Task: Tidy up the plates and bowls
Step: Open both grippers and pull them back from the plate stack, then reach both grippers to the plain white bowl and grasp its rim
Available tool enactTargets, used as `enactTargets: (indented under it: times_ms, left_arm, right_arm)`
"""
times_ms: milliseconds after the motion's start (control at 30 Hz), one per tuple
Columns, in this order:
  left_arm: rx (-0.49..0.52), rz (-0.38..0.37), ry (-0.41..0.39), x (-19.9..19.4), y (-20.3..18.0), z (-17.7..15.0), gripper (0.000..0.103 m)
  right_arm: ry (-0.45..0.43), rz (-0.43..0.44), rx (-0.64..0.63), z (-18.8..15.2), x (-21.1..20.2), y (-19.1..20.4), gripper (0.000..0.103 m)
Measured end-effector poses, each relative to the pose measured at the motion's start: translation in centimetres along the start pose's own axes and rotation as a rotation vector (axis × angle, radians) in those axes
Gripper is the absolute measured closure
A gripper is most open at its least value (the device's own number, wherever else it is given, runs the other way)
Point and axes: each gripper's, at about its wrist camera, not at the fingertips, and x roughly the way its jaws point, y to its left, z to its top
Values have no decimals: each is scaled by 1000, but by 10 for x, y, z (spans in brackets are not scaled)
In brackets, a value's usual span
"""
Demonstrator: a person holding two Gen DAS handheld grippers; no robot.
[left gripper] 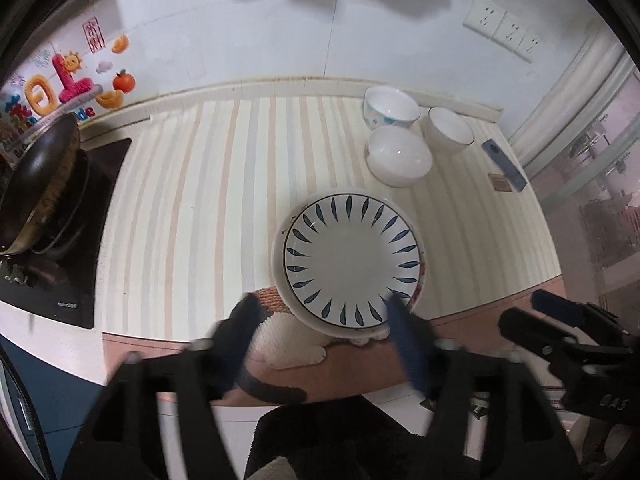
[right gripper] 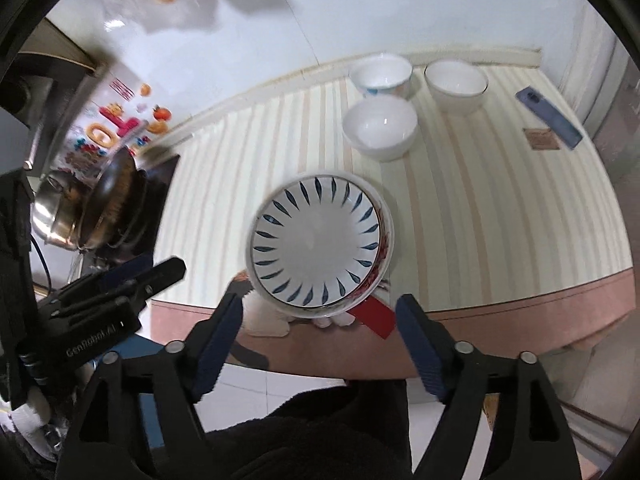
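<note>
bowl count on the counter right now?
3, all at the back right of the striped counter: blue-patterned bowl by the wall, plain-rimmed bowl to its right, white bowl in front. The plate stack might hide more.

Plates (left gripper: pixel 352 260) stacked near the counter's (left gripper: pixel 192 200) near edge. Three bowls (left gripper: pixel 398 156) clustered beyond them, far right. Phone (left gripper: pixel 505 164) right of the bowls. Pan (left gripper: pixel 36 184) on the stove (left gripper: pixel 76 248), far left.

left gripper (left gripper: pixel 324 320): jaws apart, empty, angled steeply down at the counter's front edge | right gripper (right gripper: pixel 320 320): same, alongside
</note>
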Motion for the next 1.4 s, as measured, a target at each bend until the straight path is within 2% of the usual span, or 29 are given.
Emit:
enactTargets:
  times_ms: [100,300,467,633,867,1033,1167,1333,1367,1400]
  left_arm:
    - [-4,-6,-15,-13,0,-5,32]
    - [6,-23,-26,-32,-3,-17,32]
    - [3,-13,-39,-36,-6,-17,32]
    - [-34,21,-48,-20,-8,1,32]
    - [-83,63,-39,45,-18,67,32]
    - [-139,21,49,117,-27,123,32]
    - [-183,-12,129,175,-32,154,33]
    - [-211,-57,215,237,-39,179,33]
    - [-213,-64,229,246,-41,181,34]
    - [-215,-72,248,257,-43,183,40]
  right_arm:
    - [-29,-3,5,-8,-23,6,15]
    - [-69,-26,-4,-23,-56,20,14]
    - [-66,-8,13,-20,-57,13,14]
    - [-50,14,23,3,-38,-7,14]
    - [-47,31,43,71,9,-54,14]
    - [2,49,60,136,67,-98,14]
    - [55,69,78,182,121,-130,14]
    - [128,103,111,217,183,-158,17]
    - [140,110,116,221,193,-163,18]
    - [162,116,122,226,208,-167,23]
